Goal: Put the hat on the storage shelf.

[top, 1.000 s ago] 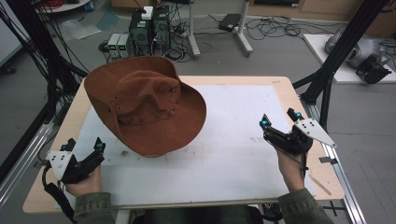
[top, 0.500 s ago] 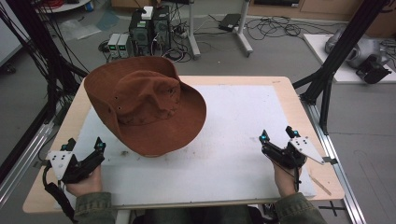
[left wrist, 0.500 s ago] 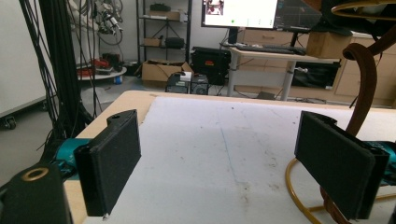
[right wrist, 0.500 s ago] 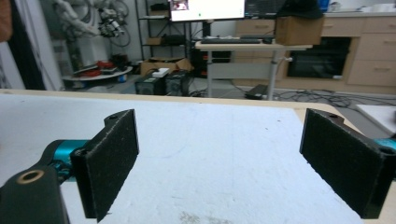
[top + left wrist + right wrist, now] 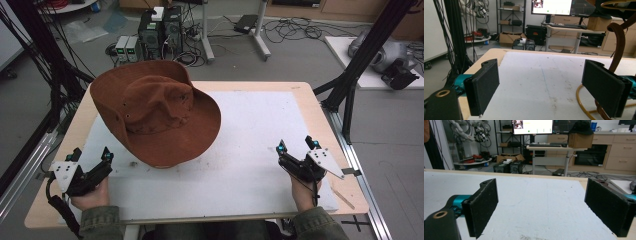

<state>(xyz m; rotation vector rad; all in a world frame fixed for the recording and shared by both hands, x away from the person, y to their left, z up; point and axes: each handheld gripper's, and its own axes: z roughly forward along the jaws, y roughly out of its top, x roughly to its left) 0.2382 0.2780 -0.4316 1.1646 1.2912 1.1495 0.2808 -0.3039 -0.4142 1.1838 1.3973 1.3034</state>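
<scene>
Nearest the person, the left tool [image 5: 91,155] and the right tool [image 5: 296,145] rested at the near corners of the counter [image 5: 260,130], each with its jaws spread wide around nothing. Just ahead and to the right of the left tool sat a brown wide-brimmed hat [image 5: 156,114]. From above the hat seemed to lie flat, but the left gripper view showed its brim [image 5: 618,47] curling up over a yellow wire stand [image 5: 584,105].

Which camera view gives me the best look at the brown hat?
The high view: the whole brown hat shows there, crown up on the white mat. The left gripper view catches just a strip of its brim at the right edge.
</scene>
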